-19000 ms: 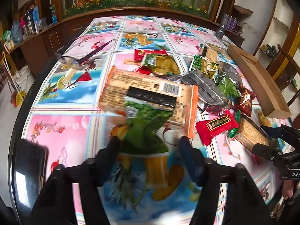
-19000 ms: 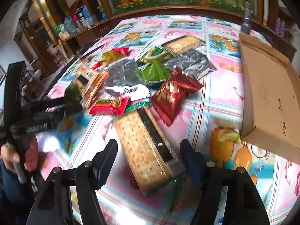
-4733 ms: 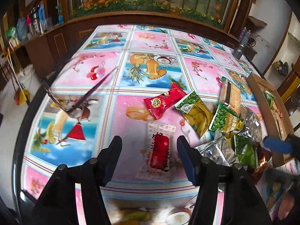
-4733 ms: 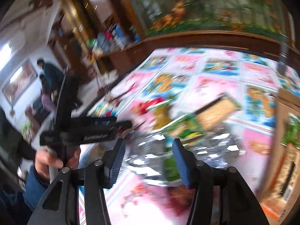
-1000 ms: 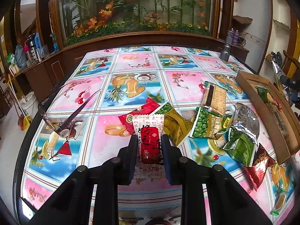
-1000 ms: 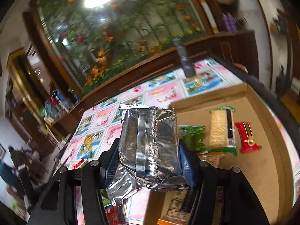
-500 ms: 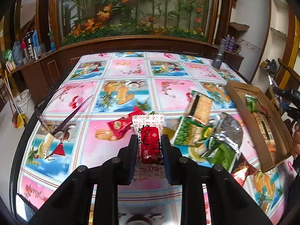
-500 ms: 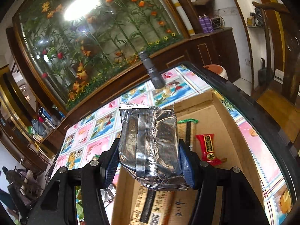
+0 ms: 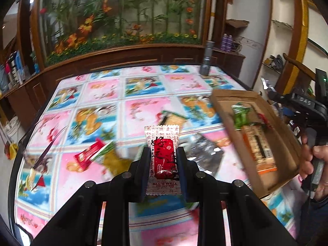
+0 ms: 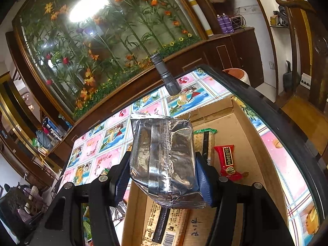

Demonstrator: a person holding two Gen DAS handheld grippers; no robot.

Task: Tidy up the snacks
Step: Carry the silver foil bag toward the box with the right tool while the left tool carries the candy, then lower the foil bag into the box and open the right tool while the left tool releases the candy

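We count four snacks inside the cardboard box: one green packet, one red packet and two cracker packs. Two more snacks are held above it, one silver pouch and one red-and-white candy. Left of the box we count one red wrapper, one silver bag and one flashlight.

Bright ceiling-light glare reflects off glass; the tablecloth looks motion-blurred, fisheye-bent edges.
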